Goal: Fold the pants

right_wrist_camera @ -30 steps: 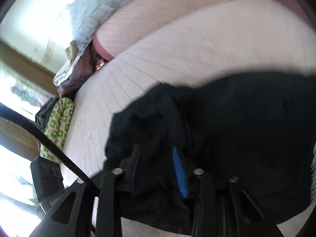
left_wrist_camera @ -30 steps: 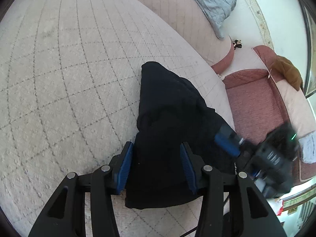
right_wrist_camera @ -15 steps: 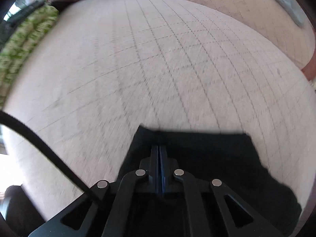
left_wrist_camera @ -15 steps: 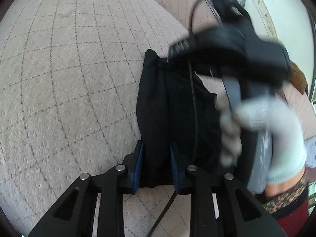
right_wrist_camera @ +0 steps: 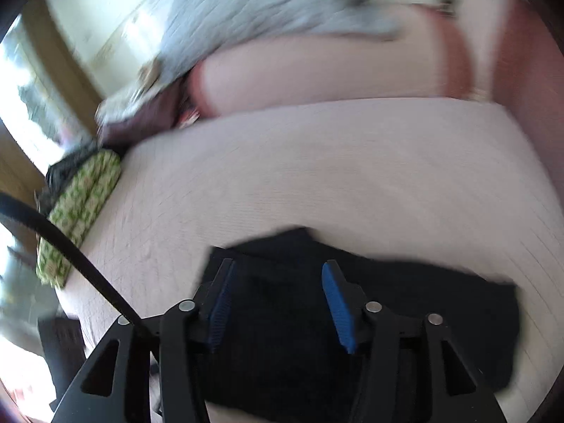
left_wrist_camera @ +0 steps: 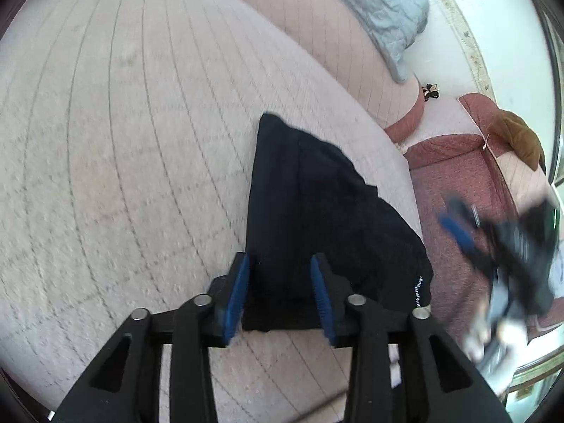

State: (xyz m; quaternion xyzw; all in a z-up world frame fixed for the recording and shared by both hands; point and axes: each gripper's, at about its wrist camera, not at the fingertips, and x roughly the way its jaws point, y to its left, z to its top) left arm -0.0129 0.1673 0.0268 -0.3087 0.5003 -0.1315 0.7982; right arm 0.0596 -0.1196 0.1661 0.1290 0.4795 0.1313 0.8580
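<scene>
While the quilted bed cover (left_wrist_camera: 123, 176) spreads pale and bare across the left of the left wrist view, the black pants (left_wrist_camera: 310, 218) lie on it towards its right edge, already gathered into a narrow, layered bundle that tapers away from the camera. Closest to the lens, the left gripper (left_wrist_camera: 280, 298) straddles the near end of that bundle; its jaws have just been opening, the cloth sits between the blue pads, and the pads appear to stand just off it rather than pressing. Further right, over the red mattress (left_wrist_camera: 458, 190) beside the bed, the right gripper (left_wrist_camera: 454, 229) shows as a blur. In its own view the right gripper (right_wrist_camera: 280, 308) hangs above the dark fabric with jaws that have just been opening too, spread apart with nothing pinched between them. Judging by the soft creases and the way the layers slump, the pants look light, limp and thin, with no stiffness to hold a shape once lifted, so a single pinch would likely let the rest sag and unfold. Fragility is no concern, though smooth cloth may slide out of a shallow bite. A sound hold would probably take all layers together at the thicker near hem, one gripper at each corner, so the fold stays square.
</scene>
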